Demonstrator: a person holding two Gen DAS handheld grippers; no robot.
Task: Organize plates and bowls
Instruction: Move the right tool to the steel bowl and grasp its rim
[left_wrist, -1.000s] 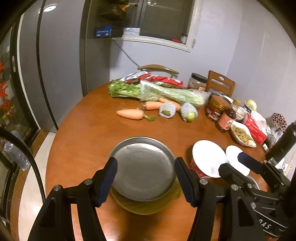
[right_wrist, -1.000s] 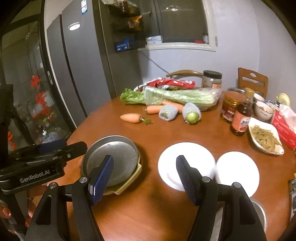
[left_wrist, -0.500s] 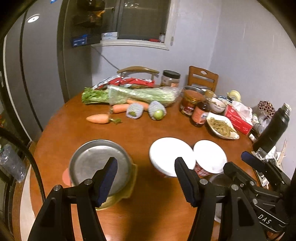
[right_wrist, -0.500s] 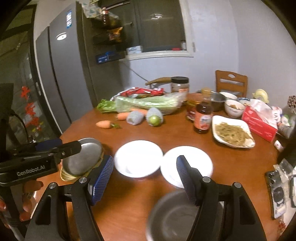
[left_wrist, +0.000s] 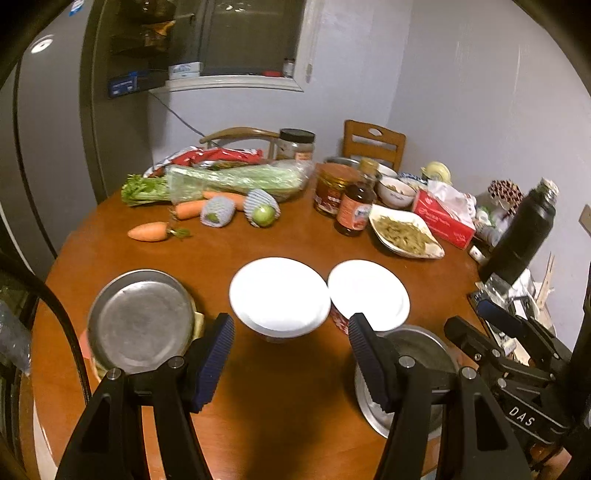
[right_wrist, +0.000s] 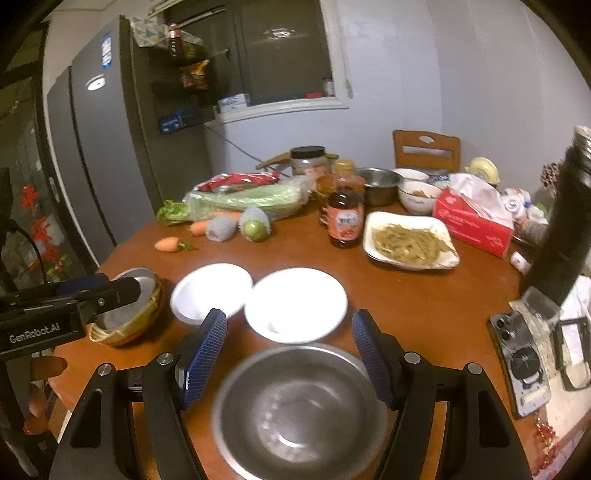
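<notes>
Two white bowls (left_wrist: 279, 293) (left_wrist: 369, 292) stand side by side mid-table; they also show in the right wrist view (right_wrist: 210, 290) (right_wrist: 297, 303). A steel plate (left_wrist: 141, 324) rests on a yellow dish at the left. A steel bowl (right_wrist: 297, 410) sits at the table's near edge, between my right gripper's (right_wrist: 289, 358) open jaws; it also shows in the left wrist view (left_wrist: 417, 350). My left gripper (left_wrist: 290, 358) is open and empty, in front of the left white bowl.
The round wooden table (left_wrist: 288, 406) carries carrots (left_wrist: 147, 231), celery (left_wrist: 229, 180), wrapped fruit (left_wrist: 262, 212), jars, a sauce bottle (right_wrist: 344, 218), a food dish (right_wrist: 410, 240), a tissue box (right_wrist: 472, 218), a black flask (left_wrist: 522, 238) and a phone (right_wrist: 521, 365). A fridge stands left.
Both grippers have swung to the right and drawn back. The steel plate slid to the left in both views. The steel bowl has come between the right gripper's jaws.
</notes>
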